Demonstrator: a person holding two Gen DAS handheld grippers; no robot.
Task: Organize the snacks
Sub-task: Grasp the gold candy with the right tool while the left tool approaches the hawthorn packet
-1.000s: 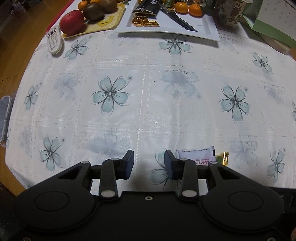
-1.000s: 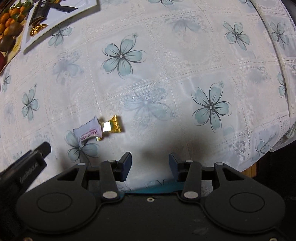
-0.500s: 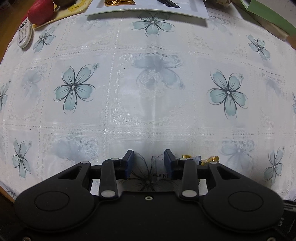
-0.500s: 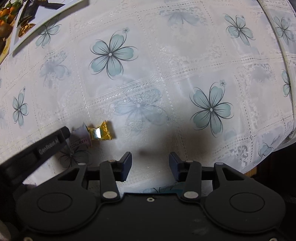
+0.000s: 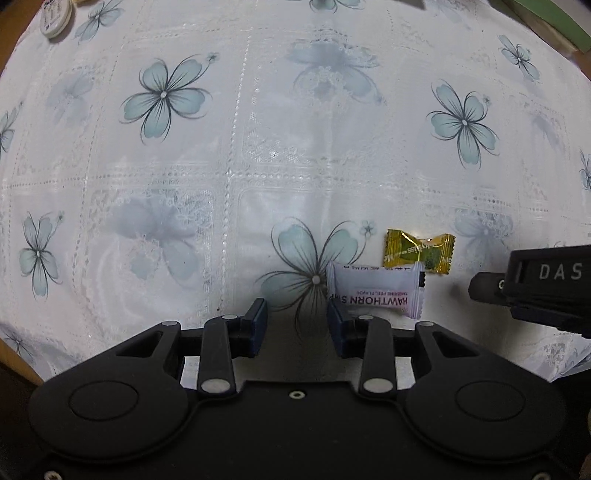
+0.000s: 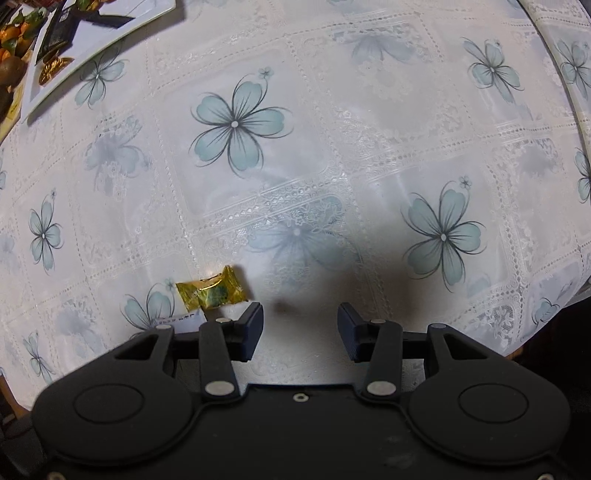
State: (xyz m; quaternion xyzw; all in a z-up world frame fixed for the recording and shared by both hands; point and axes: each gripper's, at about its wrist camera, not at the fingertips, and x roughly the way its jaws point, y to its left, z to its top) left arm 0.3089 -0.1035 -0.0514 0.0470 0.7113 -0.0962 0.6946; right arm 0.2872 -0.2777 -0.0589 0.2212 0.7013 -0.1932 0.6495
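Observation:
Two wrapped snacks lie side by side on the flowered tablecloth. The white hawthorn packet [image 5: 376,291] rests just right of my left gripper [image 5: 297,317], touching its right finger's outer side, and the gold candy [image 5: 419,251] lies just beyond the packet. My left gripper points down, open, with only cloth between its fingers. In the right wrist view the gold candy [image 6: 212,290] lies just left of my right gripper [image 6: 301,325], which is open with nothing between its fingers. Only a strip of the white packet [image 6: 181,319] shows behind the left finger.
A white tray [image 6: 110,33] with dark packets and a gold coin chocolate [image 6: 55,68] sits at the far left, with fruit beyond it. A small white round tub [image 5: 55,16] and a green box [image 5: 546,26] stand at the far edge. The right gripper's housing [image 5: 543,288] is close by.
Both grippers have sunk toward the cloth. The left view has tipped down, losing the tray and fruit. The two snacks now show beside the left gripper's right finger. The left gripper has left the right view.

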